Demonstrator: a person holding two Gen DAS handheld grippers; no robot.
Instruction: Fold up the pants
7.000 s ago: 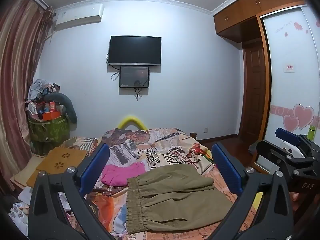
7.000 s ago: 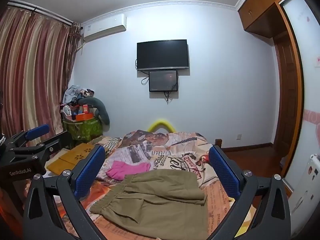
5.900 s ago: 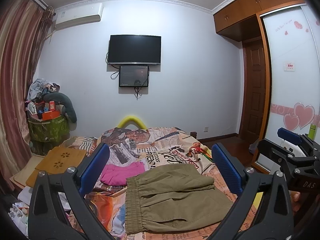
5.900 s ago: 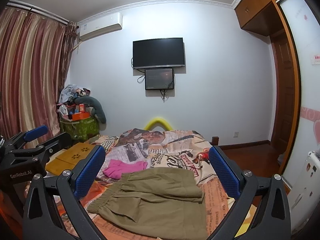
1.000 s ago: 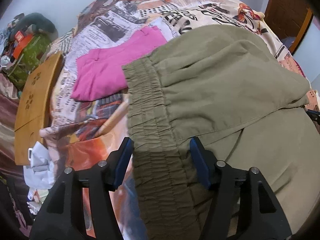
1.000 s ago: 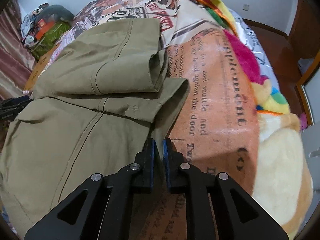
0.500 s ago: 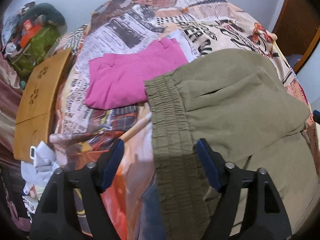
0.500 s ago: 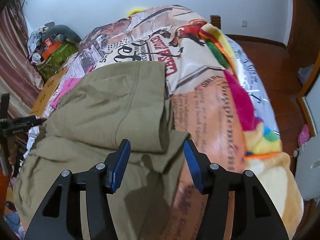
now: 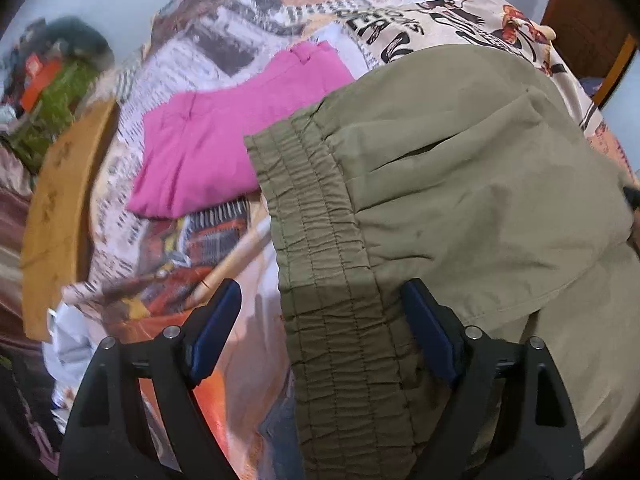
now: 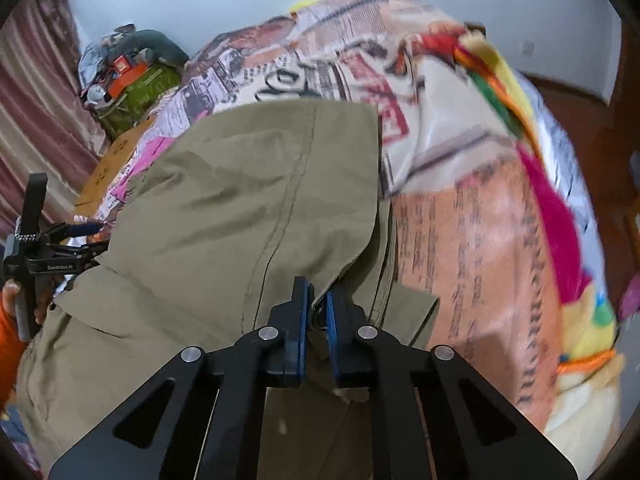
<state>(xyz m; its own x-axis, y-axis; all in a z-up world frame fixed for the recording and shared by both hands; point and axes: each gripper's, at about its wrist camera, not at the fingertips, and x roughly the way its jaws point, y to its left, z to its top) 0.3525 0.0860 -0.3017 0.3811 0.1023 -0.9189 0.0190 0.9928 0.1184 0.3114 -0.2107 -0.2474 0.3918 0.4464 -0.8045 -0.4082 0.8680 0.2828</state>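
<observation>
Olive-green pants (image 9: pixel 460 184) lie on the printed bedspread (image 9: pixel 224 40), one leg folded over the other. In the left wrist view my left gripper (image 9: pixel 320 312) is open, its blue pads on either side of the elastic waistband (image 9: pixel 320 240). In the right wrist view the pants (image 10: pixel 248 200) fill the middle, and my right gripper (image 10: pixel 316 300) is shut on the hem edge of the upper pant leg. The left gripper (image 10: pixel 60 256) also shows at the far left of that view, at the waistband end.
A folded pink garment (image 9: pixel 224 136) lies on the bed beside the waistband. A wooden board (image 9: pixel 56 208) and a green basket of clutter (image 10: pixel 136 88) stand left of the bed. A colourful plush blanket (image 10: pixel 560 240) covers the bed's right edge.
My right gripper was open half a second ago and has closed on the upper leg's hem. My left gripper stays open around the waistband and has shifted slightly nearer.
</observation>
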